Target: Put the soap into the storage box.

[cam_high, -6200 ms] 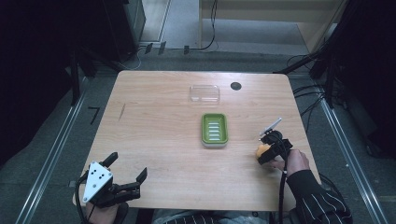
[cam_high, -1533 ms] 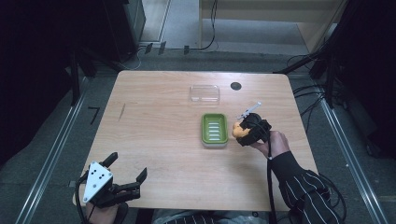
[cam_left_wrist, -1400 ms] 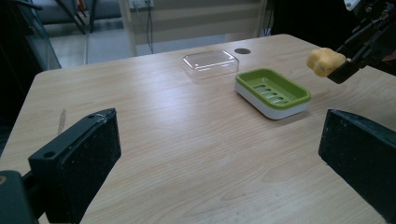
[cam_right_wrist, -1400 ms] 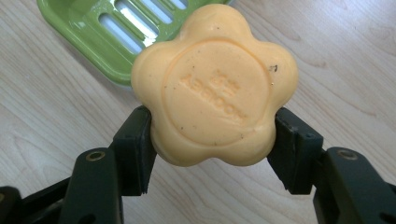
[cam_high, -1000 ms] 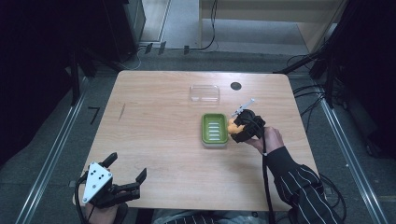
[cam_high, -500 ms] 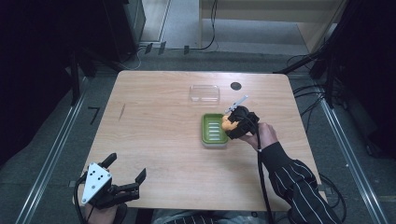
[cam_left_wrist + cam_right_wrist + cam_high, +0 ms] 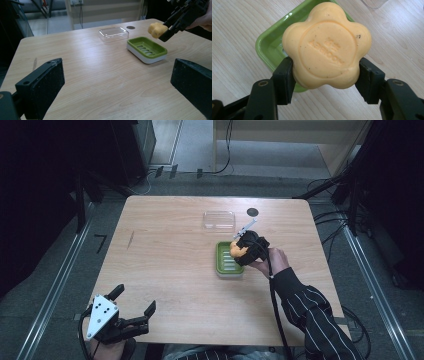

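An orange flower-shaped soap [image 7: 327, 46] is clamped between the jaws of my right gripper [image 7: 325, 80], which is shut on it. In the high view the right gripper [image 7: 240, 251] holds the soap [image 7: 237, 249] over the right edge of a green soap dish [image 7: 226, 260]. From the left gripper view the soap [image 7: 157, 30] hangs above the far end of the dish [image 7: 147, 50]. My left gripper [image 7: 134, 307] rests at the table's near left corner, jaws wide apart with nothing between them.
A clear plastic lid [image 7: 219, 219] lies beyond the dish, and a dark round hole [image 7: 252, 212] sits near the far edge. Cables trail from both grippers. The wooden table [image 7: 165, 255] has open surface on its left half.
The right gripper has carried the soap leftward from the table's right side to above the green dish. The left gripper has stayed in place.
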A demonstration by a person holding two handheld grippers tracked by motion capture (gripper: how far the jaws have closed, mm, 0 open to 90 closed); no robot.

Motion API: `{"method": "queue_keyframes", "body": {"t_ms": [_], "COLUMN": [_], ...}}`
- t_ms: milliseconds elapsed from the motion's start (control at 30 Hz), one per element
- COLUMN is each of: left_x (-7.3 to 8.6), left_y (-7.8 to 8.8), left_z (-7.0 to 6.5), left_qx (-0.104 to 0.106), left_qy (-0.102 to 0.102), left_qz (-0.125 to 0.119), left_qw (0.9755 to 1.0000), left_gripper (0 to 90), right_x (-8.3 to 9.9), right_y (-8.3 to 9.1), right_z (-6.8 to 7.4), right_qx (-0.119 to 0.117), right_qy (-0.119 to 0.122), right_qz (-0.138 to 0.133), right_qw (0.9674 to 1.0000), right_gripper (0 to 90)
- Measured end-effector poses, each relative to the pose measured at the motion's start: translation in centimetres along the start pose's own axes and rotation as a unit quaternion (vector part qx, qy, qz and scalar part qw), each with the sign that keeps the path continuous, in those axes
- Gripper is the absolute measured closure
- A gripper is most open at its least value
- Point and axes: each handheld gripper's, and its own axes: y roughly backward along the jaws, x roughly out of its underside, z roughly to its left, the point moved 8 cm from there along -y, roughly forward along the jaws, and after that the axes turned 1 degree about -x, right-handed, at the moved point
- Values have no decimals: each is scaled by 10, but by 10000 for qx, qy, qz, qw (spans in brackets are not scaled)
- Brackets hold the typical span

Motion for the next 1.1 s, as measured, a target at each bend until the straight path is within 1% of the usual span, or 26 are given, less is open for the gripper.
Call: {"method": "queue_keyframes", "body": {"t_ms": [100, 267, 533, 700, 733, 1033, 1100], "left_x": [0, 0, 1, 1, 1, 0, 1], "left_y": [0, 0, 1, 1, 1, 1, 1], "left_z": [0, 0, 1, 1, 1, 2, 2], "left_qx": [-6, -10, -16, -13, -10, -13, -13], "left_qy": [9, 13, 20, 19, 17, 40, 38], "left_qz": [-1, 4, 10, 10, 12, -7, -5], "left_qw": [10000, 10000, 10000, 10000, 10000, 10000, 10000], "left_gripper": [0, 0, 0, 0, 0, 0, 0], "right_x": [-3, -7, -12, -14, -14, -16, -16], "right_y": [-2, -8, -17, -23, -24, -34, -36], "right_z": [2, 4, 7, 8, 8, 9, 9], "right_qx": [-21, -65, -135, -182, -195, -269, -273], "right_qy": [-1, 69, 77, 48, 85, 30, 54], "right_qz": [-3, 42, 136, 233, 249, 436, 447], "right_qw": [10000, 9999, 9998, 9996, 9995, 9987, 9986], "right_gripper": [402, 402, 402, 402, 402, 402, 402]}}
